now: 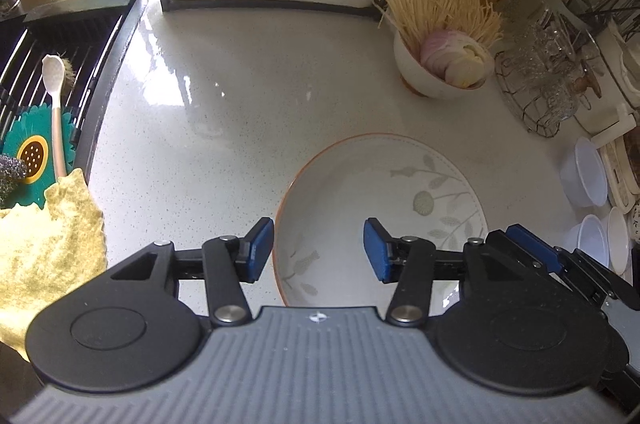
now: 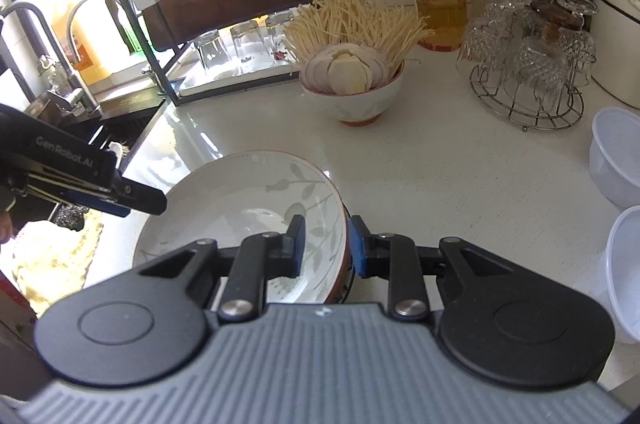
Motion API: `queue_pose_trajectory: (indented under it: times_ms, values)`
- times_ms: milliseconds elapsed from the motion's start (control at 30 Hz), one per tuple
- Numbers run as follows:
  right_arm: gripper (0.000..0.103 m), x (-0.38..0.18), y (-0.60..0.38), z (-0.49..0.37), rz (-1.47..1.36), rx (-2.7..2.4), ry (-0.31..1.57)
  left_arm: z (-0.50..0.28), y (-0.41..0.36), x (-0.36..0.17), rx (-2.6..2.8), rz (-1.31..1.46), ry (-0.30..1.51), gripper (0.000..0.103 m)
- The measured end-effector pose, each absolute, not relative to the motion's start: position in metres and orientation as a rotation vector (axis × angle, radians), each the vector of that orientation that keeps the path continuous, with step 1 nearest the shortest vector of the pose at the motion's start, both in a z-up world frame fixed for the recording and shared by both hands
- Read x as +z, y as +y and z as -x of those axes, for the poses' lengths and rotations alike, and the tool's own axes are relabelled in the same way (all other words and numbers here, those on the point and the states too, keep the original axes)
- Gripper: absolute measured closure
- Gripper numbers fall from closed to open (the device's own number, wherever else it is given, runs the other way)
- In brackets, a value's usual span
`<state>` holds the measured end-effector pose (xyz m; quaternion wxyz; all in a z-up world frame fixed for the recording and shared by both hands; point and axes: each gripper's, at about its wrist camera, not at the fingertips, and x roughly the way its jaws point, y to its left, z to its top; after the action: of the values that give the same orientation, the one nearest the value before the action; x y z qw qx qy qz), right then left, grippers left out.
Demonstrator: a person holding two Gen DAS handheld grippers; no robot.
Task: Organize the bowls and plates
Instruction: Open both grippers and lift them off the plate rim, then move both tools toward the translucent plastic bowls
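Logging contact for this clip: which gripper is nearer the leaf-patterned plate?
Right. The right gripper straddles the rim of the leaf-patterned plate, one finger on each side. The left gripper hovers open over its opposite edge, apparently not touching.

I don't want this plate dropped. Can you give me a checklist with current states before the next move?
1. Right gripper straddles the plate rim, one finger inside, one outside: ok.
2. Pads actually pinching the rim: cannot tell.
3. Left gripper open and not touching the plate: ok.
4. Plate empty, nothing to spill: ok.
5. Bowl of enoki and onion stands apart from the plate: ok.
6. Plastic bowls to the right lie apart from the grip: ok.
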<state>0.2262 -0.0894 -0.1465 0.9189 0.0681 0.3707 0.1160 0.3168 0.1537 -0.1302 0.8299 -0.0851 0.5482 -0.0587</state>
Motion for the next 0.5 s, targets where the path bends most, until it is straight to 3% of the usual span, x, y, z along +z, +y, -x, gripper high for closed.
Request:
queue_pose_trajectory:
  times_ms: [500]
  values:
    - [0.075,-0.076,-0.143,-0.188,-0.19,0.125,0.607,-0.287,0.087,-0.058,-0.289,0.125,0.906,0.047]
